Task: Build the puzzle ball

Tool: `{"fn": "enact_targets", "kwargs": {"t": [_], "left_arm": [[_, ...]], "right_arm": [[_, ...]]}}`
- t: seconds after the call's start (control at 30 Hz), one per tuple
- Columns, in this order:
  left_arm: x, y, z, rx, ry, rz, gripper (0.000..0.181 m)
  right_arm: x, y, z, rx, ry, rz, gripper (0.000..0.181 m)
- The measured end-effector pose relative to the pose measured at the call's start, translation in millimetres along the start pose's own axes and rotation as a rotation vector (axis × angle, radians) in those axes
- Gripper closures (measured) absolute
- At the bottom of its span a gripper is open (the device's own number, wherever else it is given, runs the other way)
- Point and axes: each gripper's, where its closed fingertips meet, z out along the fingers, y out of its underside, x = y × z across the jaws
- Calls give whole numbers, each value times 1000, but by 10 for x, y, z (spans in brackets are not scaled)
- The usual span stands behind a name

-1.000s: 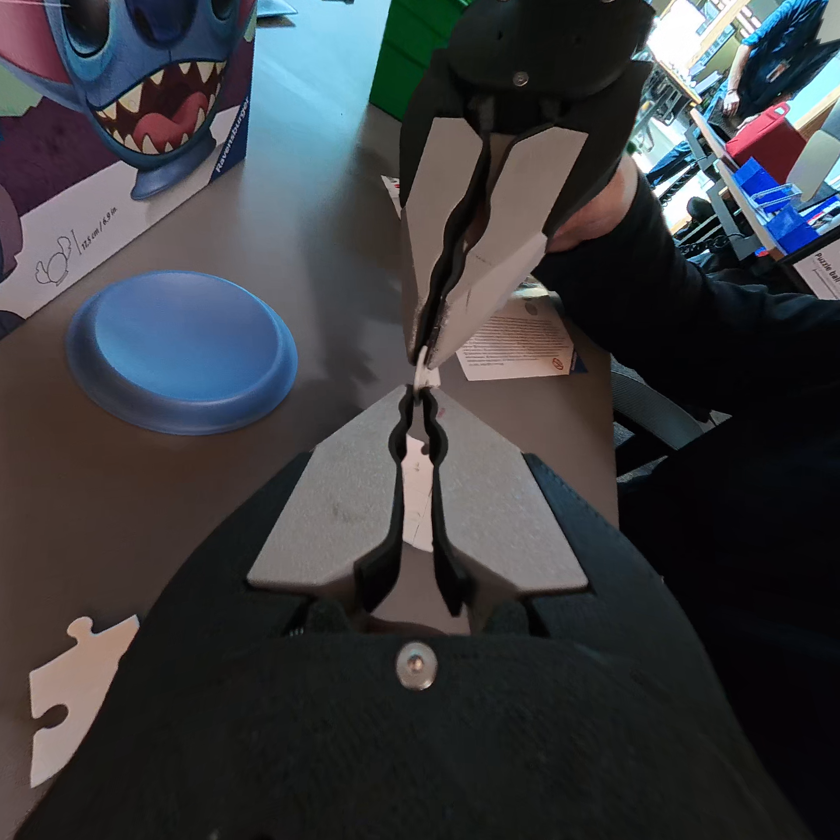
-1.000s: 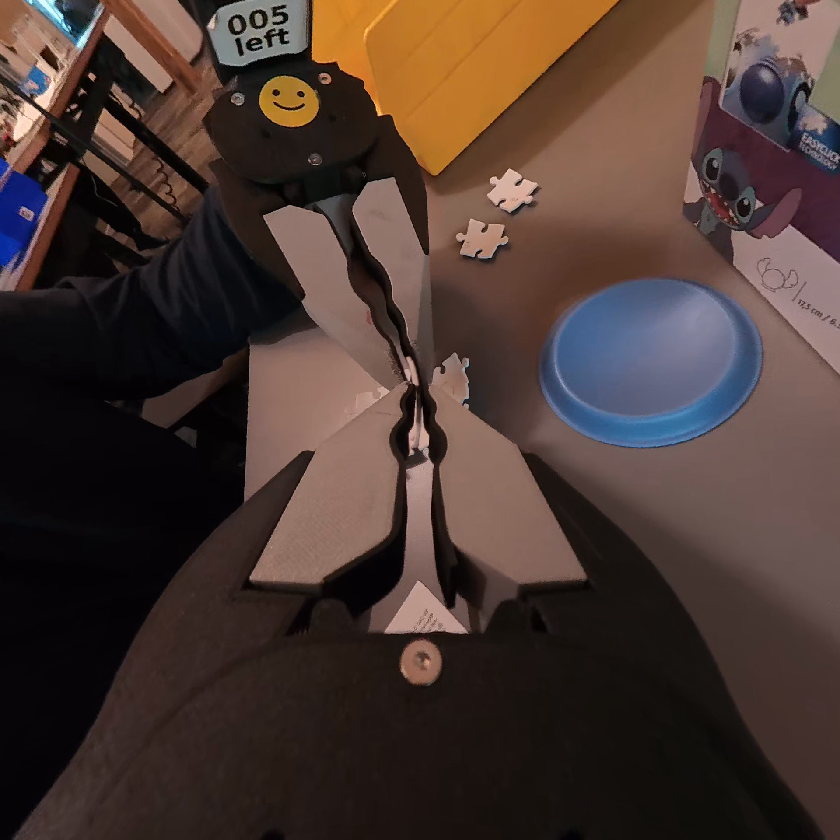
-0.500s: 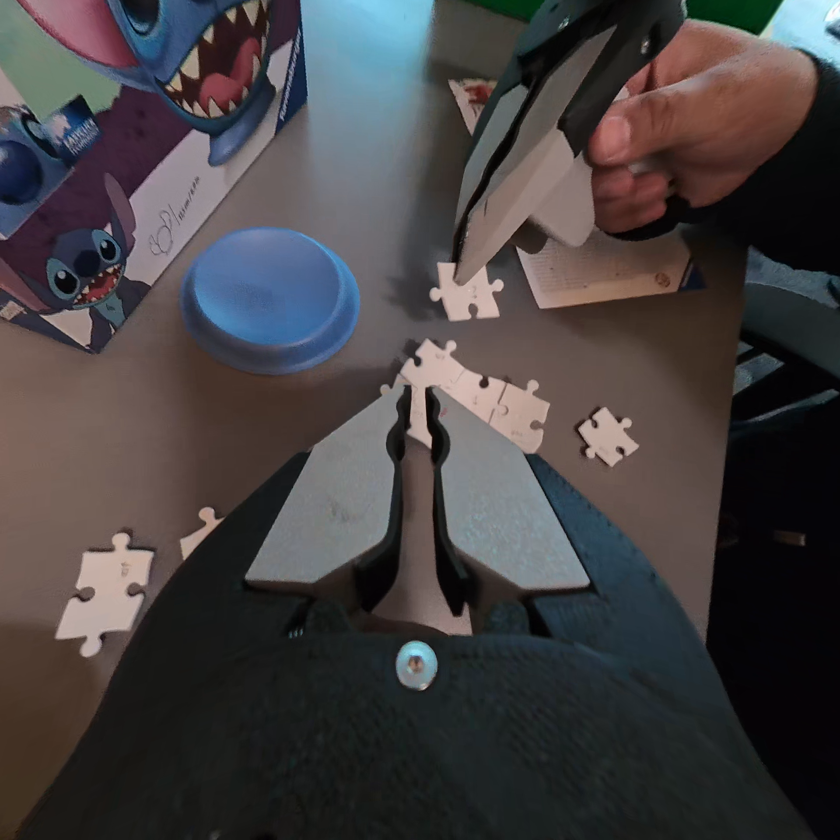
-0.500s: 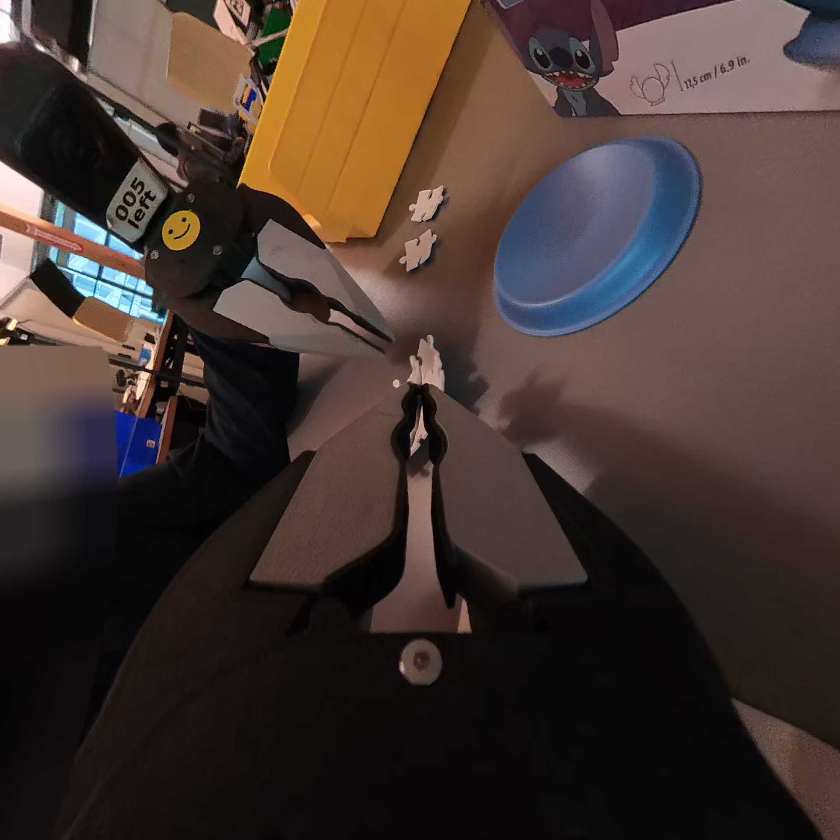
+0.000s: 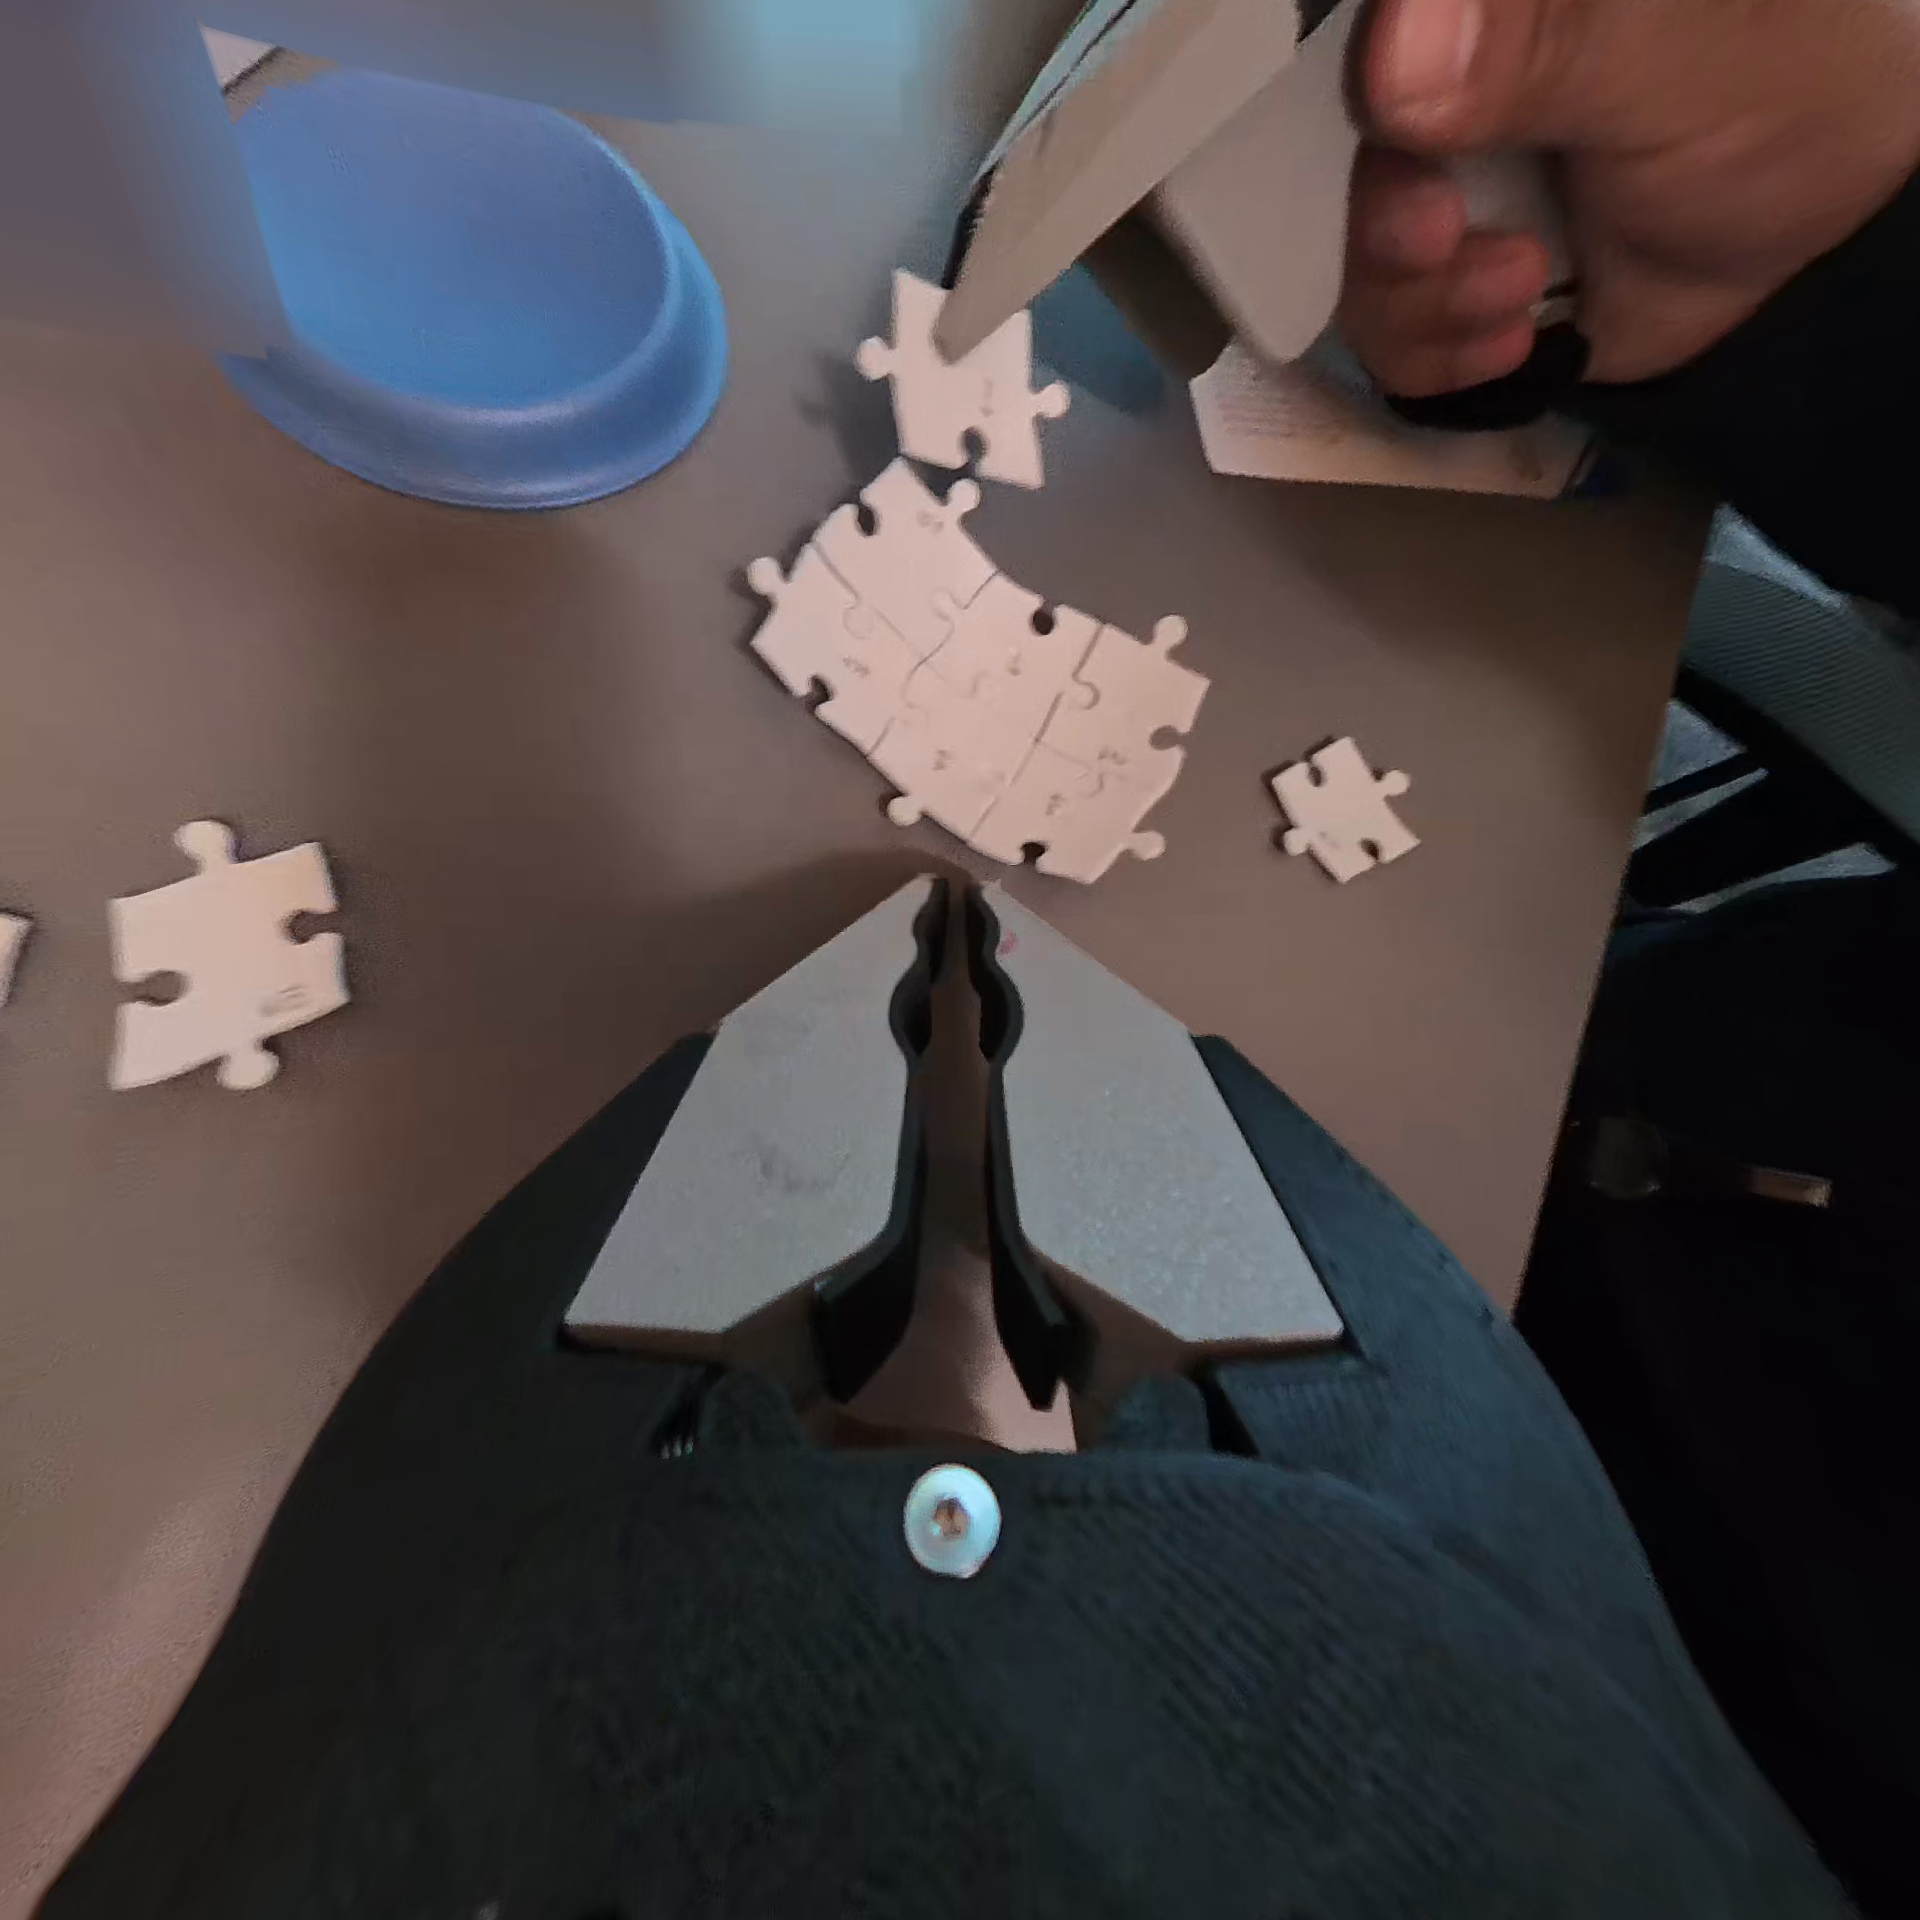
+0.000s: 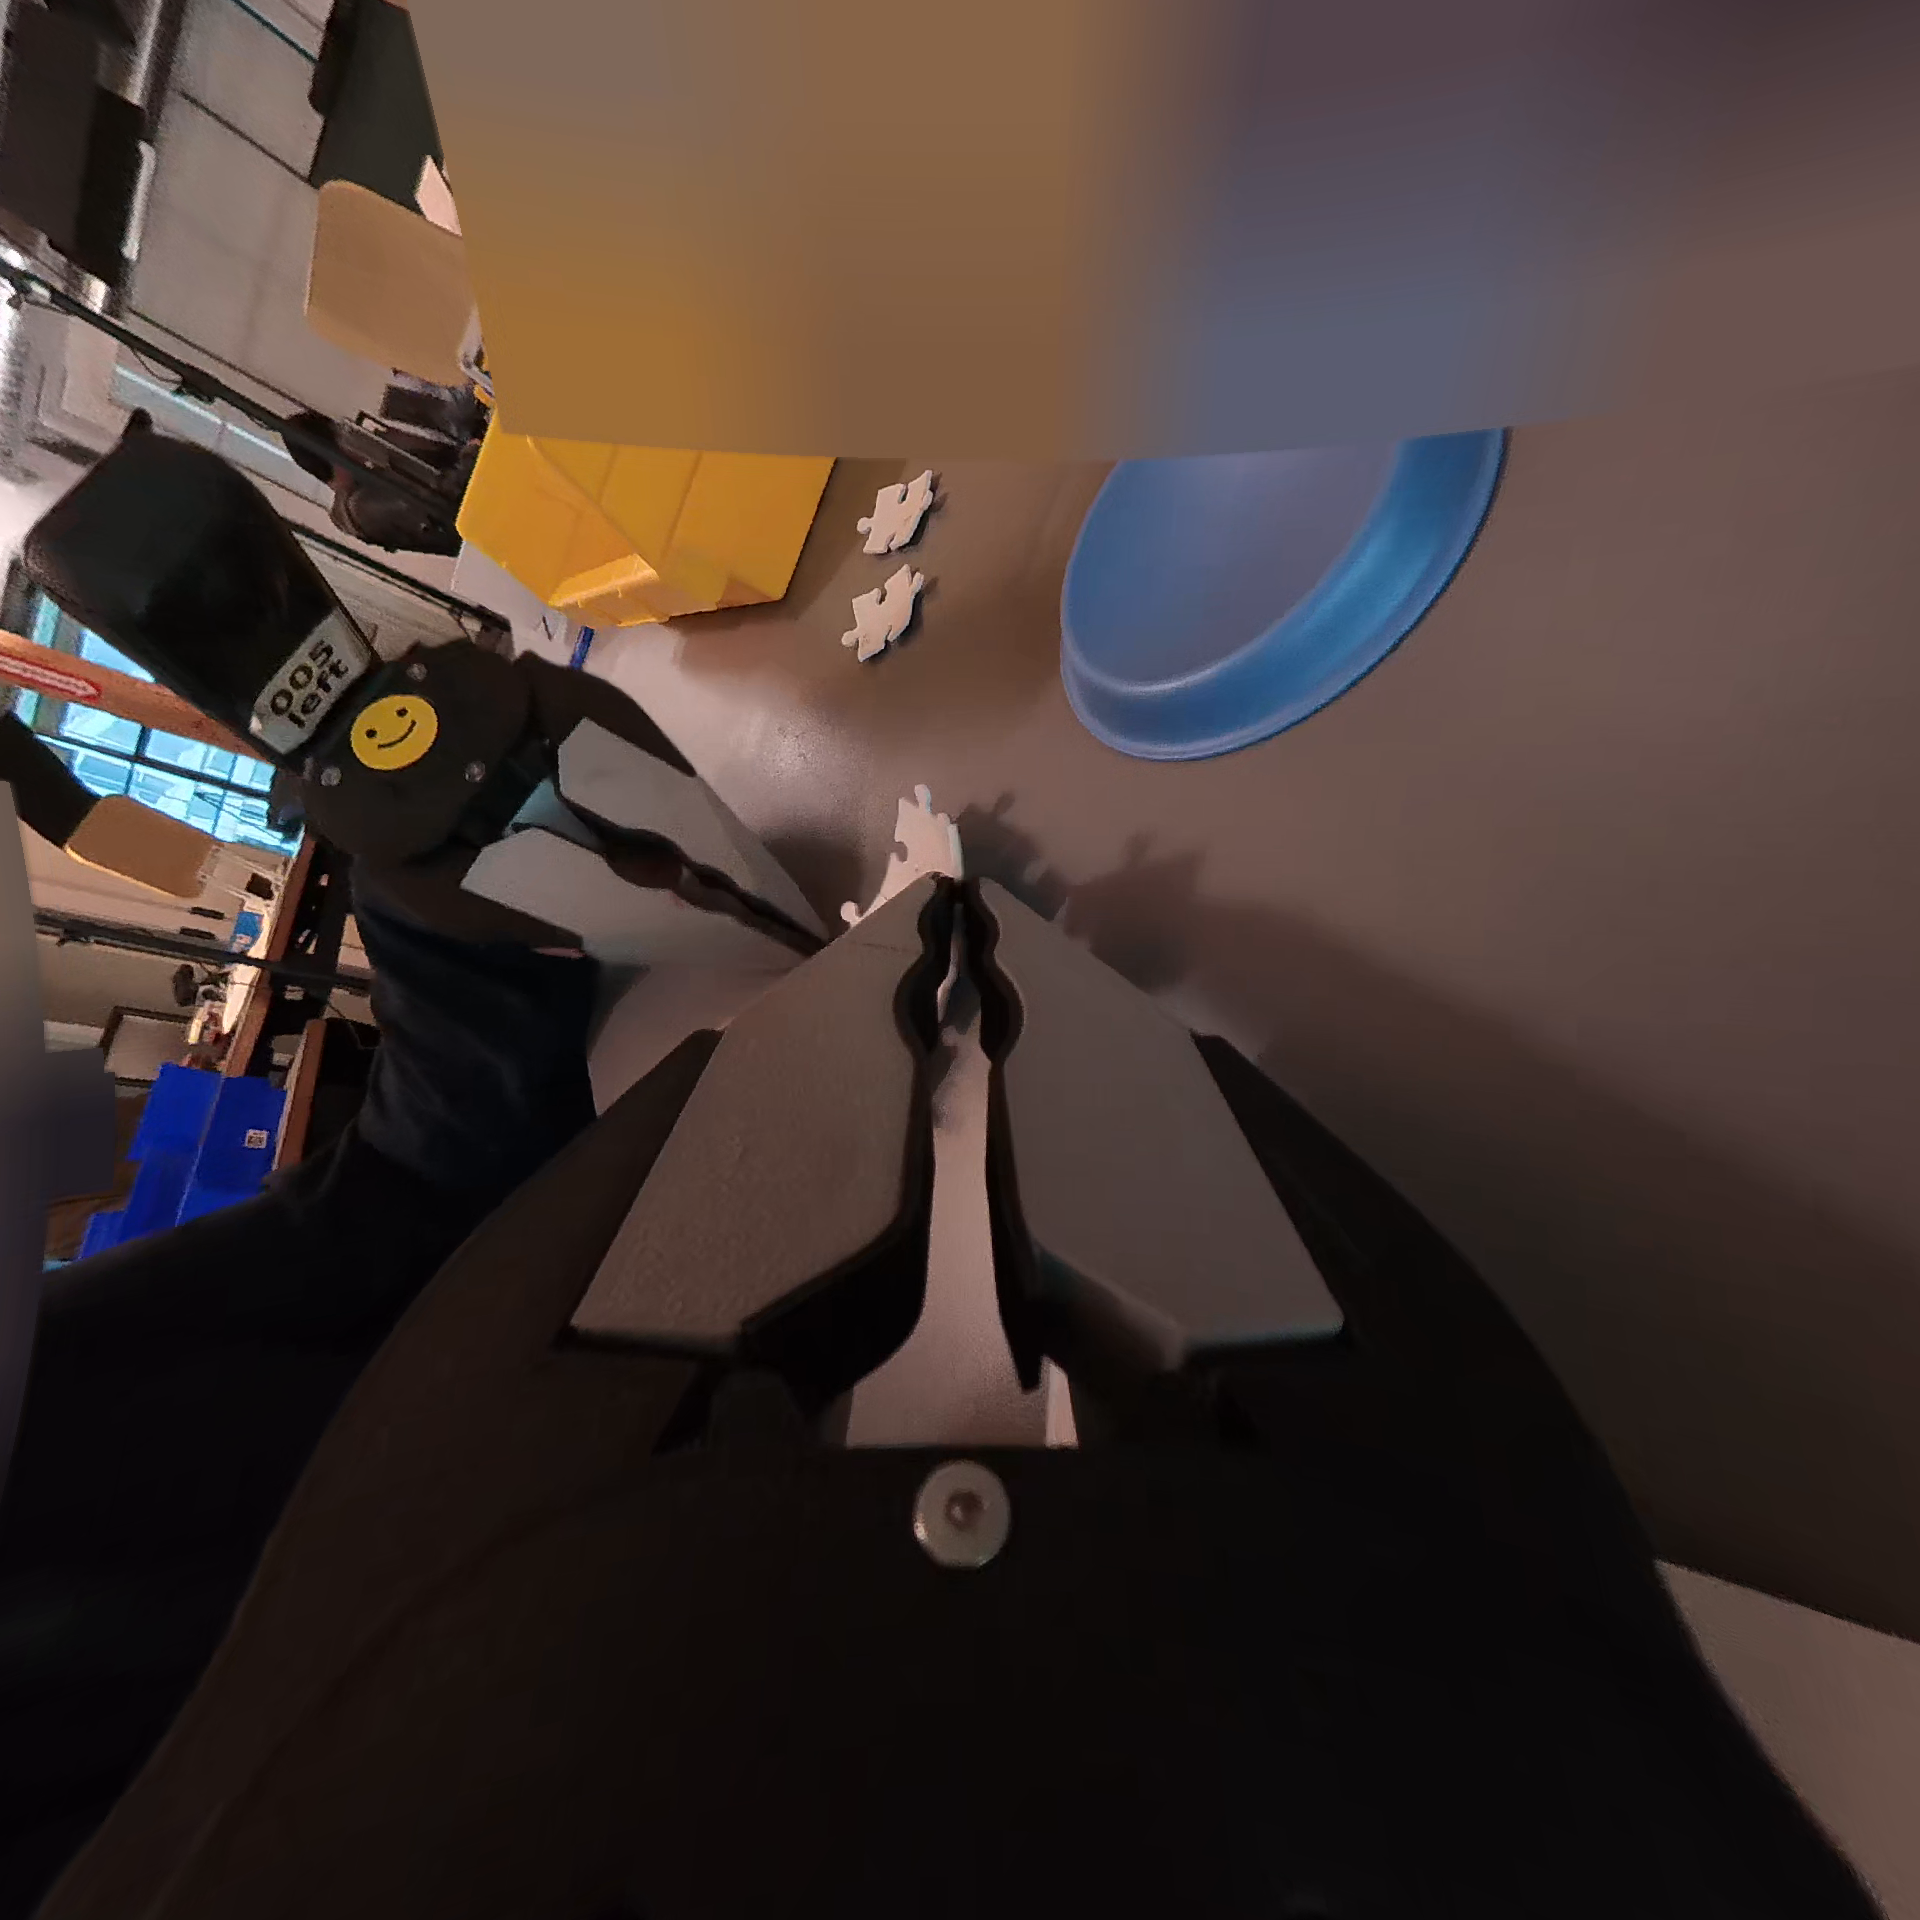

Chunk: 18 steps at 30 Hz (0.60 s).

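Puzzle pieces, white and joined into a curved patch point(image 5: 977, 691), lie flat on our grey-brown surface point(image 5: 468, 727). Our left tool point(image 5: 956, 883) hovers just short of the patch, fingers nearly together, gripping nothing. Our right tool point(image 6: 954, 881) pinches a single white piece point(image 5: 961, 390) by its edge, beside the round blue stand point(image 5: 468, 291).

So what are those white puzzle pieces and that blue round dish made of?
The joined puzzle pieces look like thin rigid plastic with a matte white back; the patch curves slightly instead of lying flat, though stiff card can't be ruled out. The blue dish looks like moulded plastic: one even colour, smooth satin sheen, rounded rim.
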Motion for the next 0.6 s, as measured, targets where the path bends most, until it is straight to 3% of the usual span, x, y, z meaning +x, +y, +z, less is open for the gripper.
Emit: {"fn": "enact_targets", "kwargs": {"t": [0.23,0.6], "left_arm": [[230,-11,87,10,40,-15,175],[270,-36,133,7,35,-31,175]], "right_arm": [[55,-17,-9,37,-9,21,181],[-58,-43,172,-14,-25,-63,181]]}}
